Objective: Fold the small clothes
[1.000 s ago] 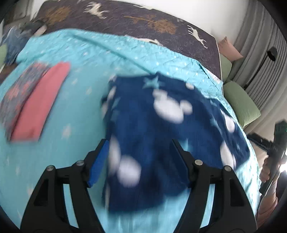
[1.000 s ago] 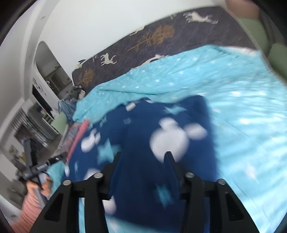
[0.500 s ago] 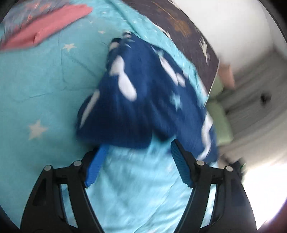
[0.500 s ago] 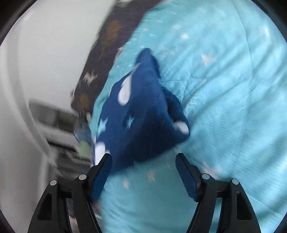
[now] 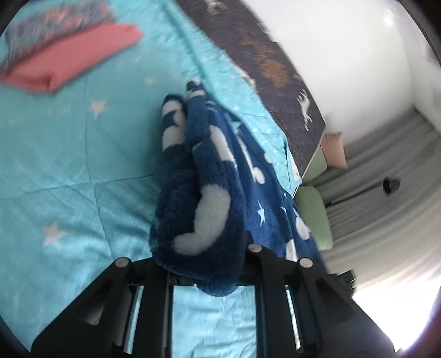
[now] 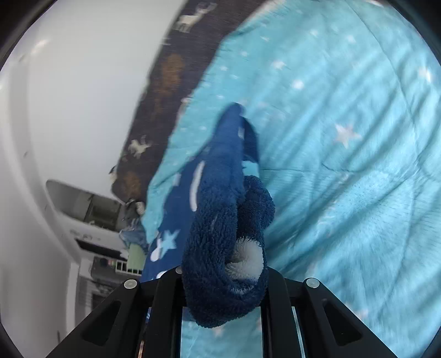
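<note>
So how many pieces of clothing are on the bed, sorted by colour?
Navy fleece: 1, a corner bunched in each tool, left and right.
Pink, folded: 1.
Patterned, folded beside the pink: 1.
Total: 3.

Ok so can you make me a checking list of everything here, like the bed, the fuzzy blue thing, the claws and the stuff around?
Surface: turquoise star-print bedspread, wrinkled, over a dark deer-print cover.
Job's things: fuzzy navy garment with white patches and stars, bunched, an end pinched in each claw.
Clutter: folded pink cloth beside a patterned cloth, lying apart from the navy garment.
Grippers: left claw shut on the navy garment; right claw shut on it too.
Cables: nothing seen.
Surroundings: white wall, grey curtains, green cushions; shelves in the right wrist view, blurred.
</note>
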Motion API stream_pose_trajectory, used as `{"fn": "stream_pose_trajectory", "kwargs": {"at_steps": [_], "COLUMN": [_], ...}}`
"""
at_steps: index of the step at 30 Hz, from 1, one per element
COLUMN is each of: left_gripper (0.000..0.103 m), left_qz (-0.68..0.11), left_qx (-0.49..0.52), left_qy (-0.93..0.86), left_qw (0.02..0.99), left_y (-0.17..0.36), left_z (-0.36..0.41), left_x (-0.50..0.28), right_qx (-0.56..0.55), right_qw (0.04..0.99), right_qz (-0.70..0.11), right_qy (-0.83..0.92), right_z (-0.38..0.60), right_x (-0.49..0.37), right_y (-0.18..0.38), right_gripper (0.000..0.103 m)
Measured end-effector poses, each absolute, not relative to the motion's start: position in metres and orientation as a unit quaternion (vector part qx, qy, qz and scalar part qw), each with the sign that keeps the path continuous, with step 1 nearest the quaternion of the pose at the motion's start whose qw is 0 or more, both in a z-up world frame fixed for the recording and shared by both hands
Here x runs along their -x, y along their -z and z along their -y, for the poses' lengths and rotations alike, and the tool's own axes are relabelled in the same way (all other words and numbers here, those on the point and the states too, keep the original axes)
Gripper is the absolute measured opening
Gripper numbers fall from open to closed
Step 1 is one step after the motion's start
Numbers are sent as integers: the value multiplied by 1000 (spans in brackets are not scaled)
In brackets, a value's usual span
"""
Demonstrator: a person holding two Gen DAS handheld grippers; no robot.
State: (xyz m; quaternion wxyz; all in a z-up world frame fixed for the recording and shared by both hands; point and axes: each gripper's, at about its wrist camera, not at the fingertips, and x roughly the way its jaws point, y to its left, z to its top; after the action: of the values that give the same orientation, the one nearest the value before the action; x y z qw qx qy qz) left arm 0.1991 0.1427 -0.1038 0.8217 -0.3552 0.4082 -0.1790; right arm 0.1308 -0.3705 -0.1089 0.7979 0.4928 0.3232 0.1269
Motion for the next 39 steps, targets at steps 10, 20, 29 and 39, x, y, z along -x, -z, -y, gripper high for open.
{"fn": "stream_pose_trajectory", "kwargs": {"at_steps": [10, 20, 29, 39], "left_gripper": [17, 20, 25, 34], "left_qz": [-444, -441, -441, -427], "left_qx": [300, 254, 254, 187], "left_qy": [191, 169, 159, 135], "left_qw": [822, 844, 846, 875], "left_y": [103, 116, 130, 123], "left_z": [-145, -135, -145, -133], "left_x": [-47, -16, 1, 9], "right_qx": [-445, -379, -373, -168], "right_qw": [813, 835, 852, 926], "right_qz": [-351, -394, -362, -328], "right_qy": [-134, -67, 64, -83], "right_z": [370, 354, 385, 254], "right_x": [48, 99, 119, 77], "right_y": [107, 113, 100, 42], "right_gripper": [13, 36, 52, 52]}}
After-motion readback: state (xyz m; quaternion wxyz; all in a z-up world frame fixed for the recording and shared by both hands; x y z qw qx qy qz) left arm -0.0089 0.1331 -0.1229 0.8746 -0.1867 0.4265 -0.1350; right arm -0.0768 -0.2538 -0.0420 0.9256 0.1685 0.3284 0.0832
